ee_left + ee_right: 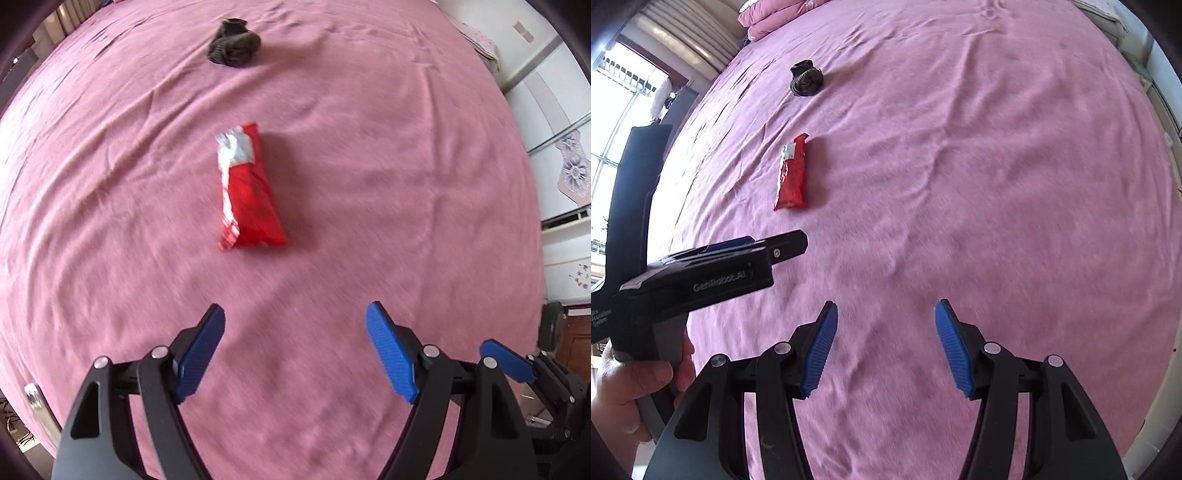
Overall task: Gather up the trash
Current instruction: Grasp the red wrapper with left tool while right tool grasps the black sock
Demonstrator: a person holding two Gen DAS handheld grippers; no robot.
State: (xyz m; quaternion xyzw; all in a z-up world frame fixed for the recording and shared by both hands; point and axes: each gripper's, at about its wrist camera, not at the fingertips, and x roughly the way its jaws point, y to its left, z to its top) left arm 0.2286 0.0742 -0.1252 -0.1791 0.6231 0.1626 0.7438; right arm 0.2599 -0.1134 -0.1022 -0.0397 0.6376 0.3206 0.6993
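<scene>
A red snack wrapper (248, 192) with a torn silver top lies flat on the pink bed sheet (388, 184). My left gripper (295, 317) is open and empty, a short way in front of the wrapper's near end. In the right wrist view the wrapper (792, 173) lies ahead to the left. My right gripper (885, 314) is open and empty over bare sheet. The left gripper (790, 243) reaches in from the left, pointing toward the wrapper.
A dark balled-up sock (233, 48) lies beyond the wrapper, also in the right wrist view (806, 82). Folded pink bedding (772, 14) sits at the far end. A white wardrobe (554, 155) stands right of the bed; a window (613, 110) is on the left.
</scene>
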